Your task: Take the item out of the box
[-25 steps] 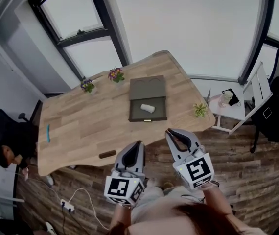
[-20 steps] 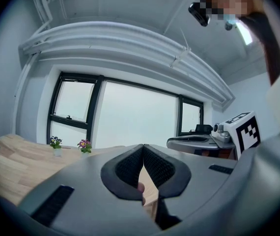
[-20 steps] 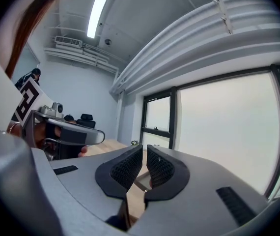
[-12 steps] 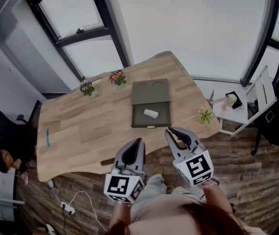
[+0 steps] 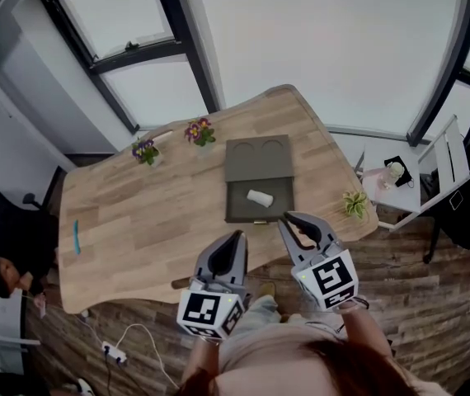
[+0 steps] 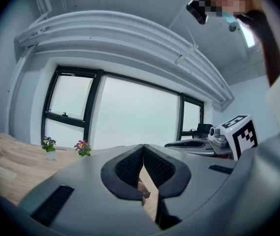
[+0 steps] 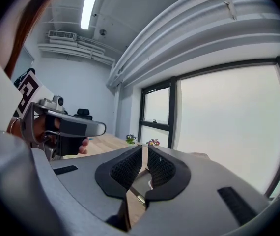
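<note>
On the wooden table [image 5: 136,221], an open dark box [image 5: 239,209] is lying with its lid folded back, and a small white item [image 5: 260,197] is resting inside its tray. At the table's near edge, the left tool [image 5: 237,239] and the right tool [image 5: 289,220] are hovering side by side, both with jaws closed together and gripping nothing. Two flower pots [image 5: 145,150] are standing beyond the box, to its left.

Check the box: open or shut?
Open. The box has its lid flat behind it, baring the white item inside.
</note>
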The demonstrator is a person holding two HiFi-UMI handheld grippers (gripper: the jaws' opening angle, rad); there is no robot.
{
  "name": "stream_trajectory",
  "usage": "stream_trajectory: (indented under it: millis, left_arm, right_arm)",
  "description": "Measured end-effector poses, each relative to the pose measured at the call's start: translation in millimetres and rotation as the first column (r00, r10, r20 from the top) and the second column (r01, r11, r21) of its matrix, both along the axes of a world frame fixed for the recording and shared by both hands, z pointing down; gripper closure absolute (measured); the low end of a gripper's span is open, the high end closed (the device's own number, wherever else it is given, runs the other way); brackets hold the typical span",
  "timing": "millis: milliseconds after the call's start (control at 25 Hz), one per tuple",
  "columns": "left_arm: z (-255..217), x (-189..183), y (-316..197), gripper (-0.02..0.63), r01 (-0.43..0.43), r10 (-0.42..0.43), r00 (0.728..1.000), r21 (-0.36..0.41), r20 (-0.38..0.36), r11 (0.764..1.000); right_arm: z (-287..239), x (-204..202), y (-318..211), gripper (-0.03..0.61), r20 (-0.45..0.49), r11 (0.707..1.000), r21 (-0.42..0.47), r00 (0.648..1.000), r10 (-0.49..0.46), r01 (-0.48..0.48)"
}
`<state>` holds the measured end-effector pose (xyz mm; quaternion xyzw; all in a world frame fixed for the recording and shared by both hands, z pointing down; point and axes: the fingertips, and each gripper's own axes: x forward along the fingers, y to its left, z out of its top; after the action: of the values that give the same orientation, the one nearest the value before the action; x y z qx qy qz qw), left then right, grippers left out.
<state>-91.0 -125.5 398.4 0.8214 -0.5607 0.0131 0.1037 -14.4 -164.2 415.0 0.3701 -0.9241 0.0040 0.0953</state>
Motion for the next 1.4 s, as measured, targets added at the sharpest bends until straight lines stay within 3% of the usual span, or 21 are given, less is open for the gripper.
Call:
stream_trajectory:
  millis: [480, 1400]
  left_arm:
    - [16, -16, -40, 0.612, -0.072, 0.072, 0.997, -0.025, 0.001, 0.997]
    - [57, -45, -91, 0.612, -0.144, 0.141, 0.989, -0.089, -0.044, 0.986]
  right_arm:
    - [24, -26, -33, 0.551, -0.060, 0.999, -0.048, 0.998, 0.002, -0.005]
    - [123, -52, -83, 0.486, -0.247, 0.979, -0.190, 0.969, 0.018, -0.067]
